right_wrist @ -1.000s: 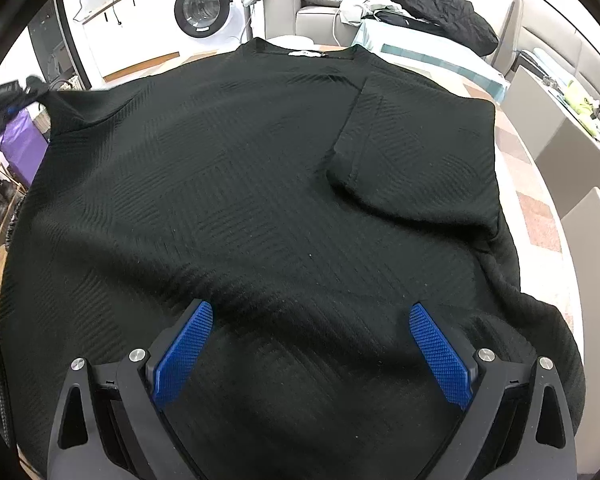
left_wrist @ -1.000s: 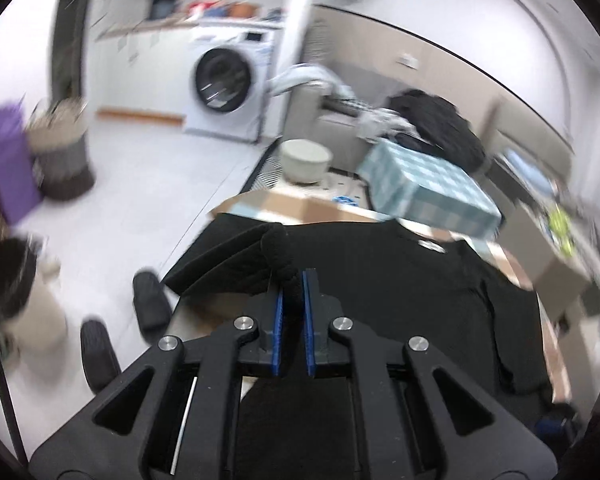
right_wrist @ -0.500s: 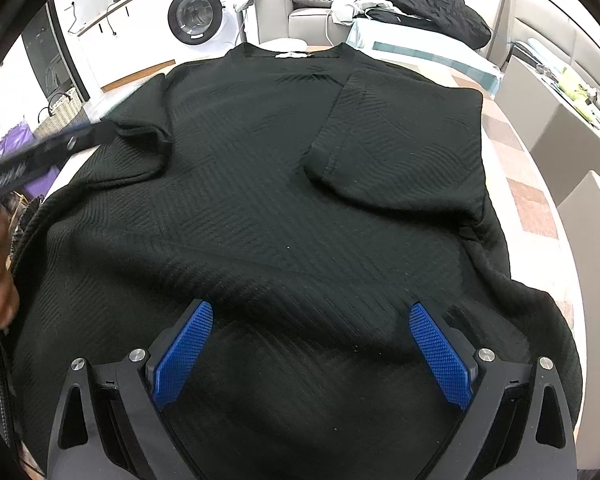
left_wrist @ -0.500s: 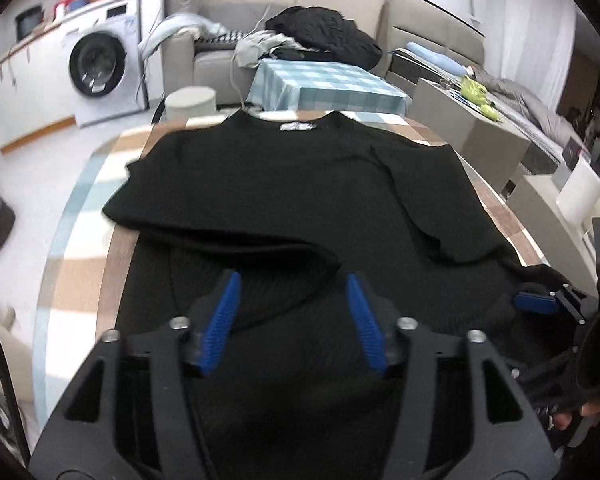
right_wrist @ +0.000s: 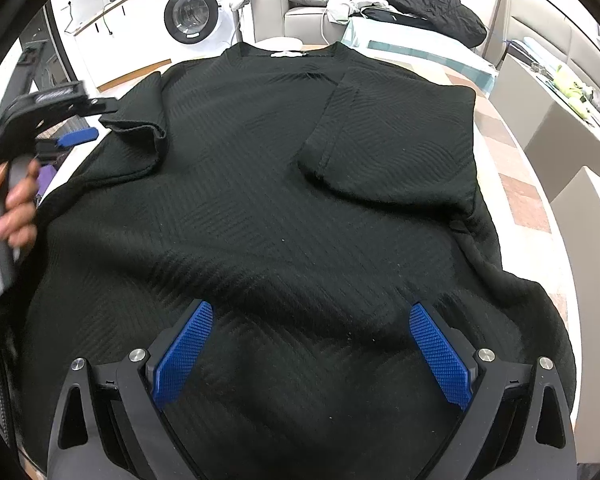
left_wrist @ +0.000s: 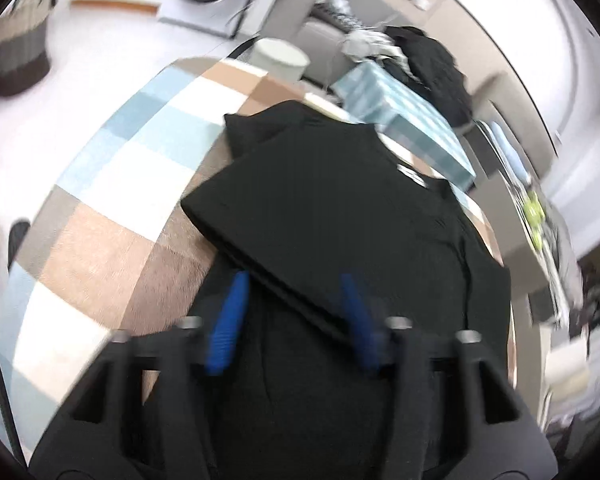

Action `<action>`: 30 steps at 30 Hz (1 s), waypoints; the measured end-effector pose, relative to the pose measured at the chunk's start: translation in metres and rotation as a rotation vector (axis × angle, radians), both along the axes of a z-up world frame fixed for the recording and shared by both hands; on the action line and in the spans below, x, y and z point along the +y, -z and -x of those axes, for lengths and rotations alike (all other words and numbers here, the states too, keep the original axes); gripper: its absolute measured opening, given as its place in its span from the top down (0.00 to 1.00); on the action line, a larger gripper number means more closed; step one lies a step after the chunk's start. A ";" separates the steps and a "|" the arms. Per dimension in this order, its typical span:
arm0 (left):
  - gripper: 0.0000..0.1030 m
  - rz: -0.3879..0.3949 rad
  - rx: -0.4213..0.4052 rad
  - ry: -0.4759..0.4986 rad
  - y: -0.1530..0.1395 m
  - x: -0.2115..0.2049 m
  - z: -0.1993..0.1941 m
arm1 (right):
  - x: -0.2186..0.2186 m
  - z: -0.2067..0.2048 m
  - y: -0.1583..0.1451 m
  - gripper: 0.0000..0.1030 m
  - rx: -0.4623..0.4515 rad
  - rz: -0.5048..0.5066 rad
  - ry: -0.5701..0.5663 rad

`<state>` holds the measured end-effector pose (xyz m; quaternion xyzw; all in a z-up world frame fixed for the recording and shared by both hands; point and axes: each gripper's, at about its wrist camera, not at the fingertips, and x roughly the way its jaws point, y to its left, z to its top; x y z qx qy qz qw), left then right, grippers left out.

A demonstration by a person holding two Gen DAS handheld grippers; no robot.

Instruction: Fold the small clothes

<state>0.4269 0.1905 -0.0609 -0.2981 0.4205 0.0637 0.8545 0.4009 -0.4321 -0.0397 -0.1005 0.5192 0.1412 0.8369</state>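
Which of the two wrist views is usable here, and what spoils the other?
Left wrist view: motion blur smears the left gripper, its open jaws and the black top. Right wrist view: sharp, evenly lit, weave of the top and right gripper crisp; only fisheye bending at the edges.

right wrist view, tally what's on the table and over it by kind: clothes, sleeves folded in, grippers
black shirt: 1
sleeves folded in over the body: 2 (left sleeve, right sleeve)
grippers, both open: 2 (right gripper, left gripper)
total: 5
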 end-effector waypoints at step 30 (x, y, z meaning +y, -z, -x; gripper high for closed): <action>0.36 -0.510 0.049 0.189 -0.013 -0.046 0.084 | -0.040 0.014 -0.025 0.02 -0.075 -0.033 0.062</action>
